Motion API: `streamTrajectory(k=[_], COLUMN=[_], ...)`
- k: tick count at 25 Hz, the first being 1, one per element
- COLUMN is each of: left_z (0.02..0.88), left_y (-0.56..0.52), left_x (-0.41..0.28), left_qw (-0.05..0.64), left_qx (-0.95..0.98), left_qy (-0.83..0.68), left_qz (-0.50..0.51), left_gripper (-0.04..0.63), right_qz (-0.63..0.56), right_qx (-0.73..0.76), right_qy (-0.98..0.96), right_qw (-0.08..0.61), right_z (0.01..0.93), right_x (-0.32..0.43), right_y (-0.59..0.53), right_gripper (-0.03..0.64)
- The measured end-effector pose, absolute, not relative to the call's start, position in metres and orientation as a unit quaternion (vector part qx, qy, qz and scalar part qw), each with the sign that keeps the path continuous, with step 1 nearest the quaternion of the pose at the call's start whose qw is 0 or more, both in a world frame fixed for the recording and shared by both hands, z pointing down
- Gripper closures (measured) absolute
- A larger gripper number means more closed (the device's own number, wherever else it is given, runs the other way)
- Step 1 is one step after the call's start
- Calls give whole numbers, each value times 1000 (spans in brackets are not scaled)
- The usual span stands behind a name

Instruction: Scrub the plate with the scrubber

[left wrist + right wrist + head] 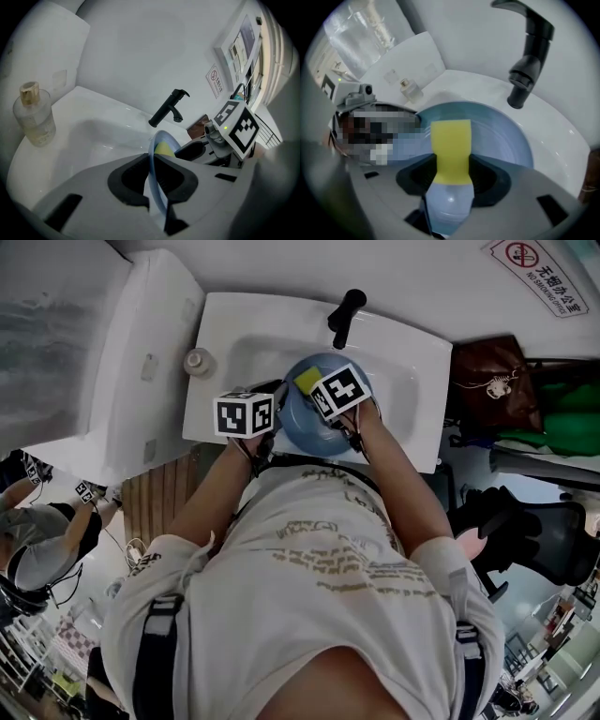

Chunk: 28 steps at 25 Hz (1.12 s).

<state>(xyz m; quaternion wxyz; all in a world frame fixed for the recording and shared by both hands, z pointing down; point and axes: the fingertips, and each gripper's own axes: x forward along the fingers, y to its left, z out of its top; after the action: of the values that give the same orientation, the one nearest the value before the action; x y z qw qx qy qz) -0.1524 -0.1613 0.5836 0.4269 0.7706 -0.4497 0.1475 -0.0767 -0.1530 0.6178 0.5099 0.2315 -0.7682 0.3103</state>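
**Scrubbing stage: plate held on edge over the sink, scrubber at its face**

We see the blue plate [302, 420] held above the basin of the white sink [412, 362], tilted up on edge below the black faucet [345, 315]. The left gripper [157, 183] holds it: its jaws stand narrow, pinched on the plate's thin rim, which runs upright between them in the left gripper view. The right gripper [450, 176] has its jaws closed on the lower half of the yellow scrubber [451, 150], whose free end reaches out over the plate's concave face.

We judge the task to be mid-course. Both things are already picked up and brought together, so what remains is the rubbing itself and the setting down. The plate's face looks clean and shows no foam, so we cannot say how much of it has been covered. The scrubber appears to touch the face near its middle, though the wide-angle view leaves contact uncertain.

In the head view, both forearms reach forward from the body and converge over the basin. The left gripper points gently downward at the plate's near left rim, and the right points steeply down onto its face. A small bottle [198, 361] stands on the sink's left corner, well apart from the work.
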Motion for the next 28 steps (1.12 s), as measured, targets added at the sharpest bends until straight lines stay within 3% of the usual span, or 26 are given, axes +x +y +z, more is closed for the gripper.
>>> streamTrajectory(k=[16,28], left_z=[580,577], left_y=[-164,-161], left_x=[-148,-150], left_qw=[420,409], left_qx=[771,765], left_qy=[-459,-474], left_qz=[139,150], left_gripper=[555,555], right_qz=[408,396], right_qx=[313,282], right_qy=[-709,-732], right_qw=[483,478], right_z=[654,640], right_x=[27,-10], right_y=[-158,-150], right_gripper=[402,403])
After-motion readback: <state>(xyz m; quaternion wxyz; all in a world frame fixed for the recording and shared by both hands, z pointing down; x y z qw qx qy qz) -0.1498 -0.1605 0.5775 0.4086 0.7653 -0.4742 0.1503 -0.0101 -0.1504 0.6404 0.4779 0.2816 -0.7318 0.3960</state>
